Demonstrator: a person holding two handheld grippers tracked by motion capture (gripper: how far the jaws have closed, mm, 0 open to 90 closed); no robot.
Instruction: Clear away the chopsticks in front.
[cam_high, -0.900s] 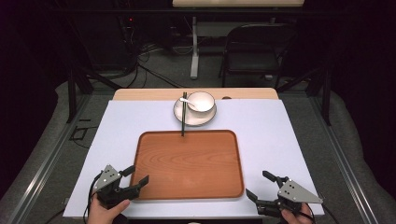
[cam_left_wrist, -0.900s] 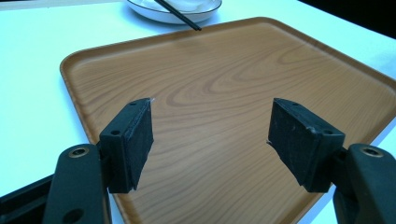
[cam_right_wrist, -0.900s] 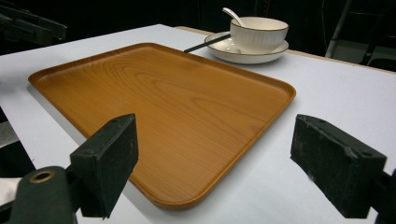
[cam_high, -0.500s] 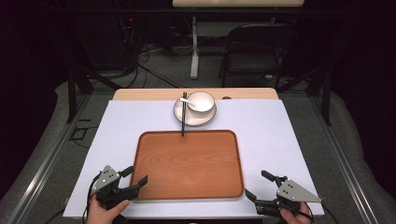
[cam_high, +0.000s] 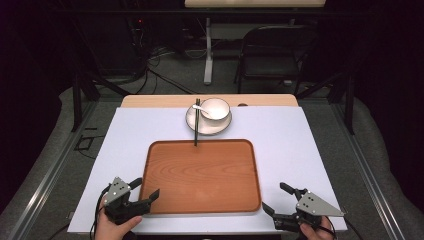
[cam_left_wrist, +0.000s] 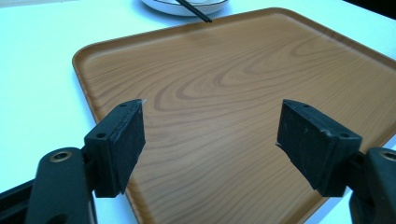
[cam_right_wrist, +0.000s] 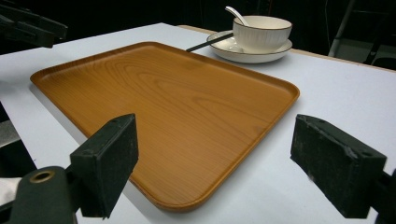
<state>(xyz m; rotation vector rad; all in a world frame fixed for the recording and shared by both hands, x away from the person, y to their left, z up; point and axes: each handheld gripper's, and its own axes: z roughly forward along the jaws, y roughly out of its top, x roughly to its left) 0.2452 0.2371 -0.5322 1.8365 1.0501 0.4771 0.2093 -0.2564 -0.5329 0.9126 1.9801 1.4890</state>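
- i count one wooden tray (cam_high: 202, 175) in front of me
- one saucer (cam_high: 219, 127)
- one bowl (cam_high: 216, 108) on it
- one spoon (cam_high: 201, 108)
- one pair of black chopsticks (cam_high: 196, 129)
- two grippers: my left gripper (cam_high: 145, 190), my right gripper (cam_high: 277, 198)

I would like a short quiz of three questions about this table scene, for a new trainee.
1. True or false: the wooden tray has nothing lying on its floor.
2. What leans from the saucer onto the tray's far rim? A) fork B) black chopsticks C) knife
3. Fill in: the spoon rests in the ____.

Key: 1 true; 2 B; 3 bowl. Both the left gripper and the right gripper stand open at the tray's near corners.
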